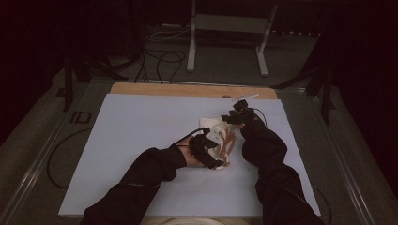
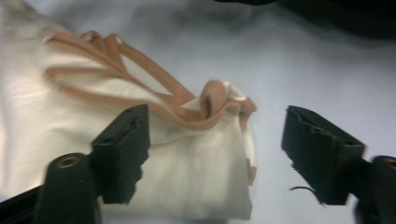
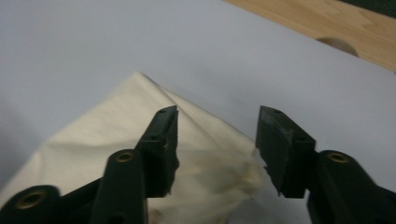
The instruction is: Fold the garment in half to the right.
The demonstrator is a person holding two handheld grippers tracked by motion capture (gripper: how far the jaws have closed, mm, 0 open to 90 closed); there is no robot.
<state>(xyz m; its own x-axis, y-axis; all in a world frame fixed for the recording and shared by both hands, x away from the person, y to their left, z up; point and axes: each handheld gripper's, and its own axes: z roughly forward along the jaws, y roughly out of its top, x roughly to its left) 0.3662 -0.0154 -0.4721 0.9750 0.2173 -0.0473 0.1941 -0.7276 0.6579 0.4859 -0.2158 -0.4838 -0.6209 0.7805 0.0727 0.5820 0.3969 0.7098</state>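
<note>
Cream drawstring bag (image 1: 219,140) lies crumpled mid-surface (image 1: 141,140). Left tool (image 2: 215,154) open over tan cord (image 2: 140,88) end, right tool (image 3: 217,149) open over far corner, nothing pinched. Tip: grab opposite edges, pull flat gently, avoid snagging cords.

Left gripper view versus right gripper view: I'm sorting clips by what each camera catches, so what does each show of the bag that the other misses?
The left gripper view has the cream cloth bag's gathered end with its tan straps, between the open left gripper. The right gripper view has a plain pointed corner of the bag, the wooden board, and the open right gripper. Both share cream cloth on the pale sheet.
</note>
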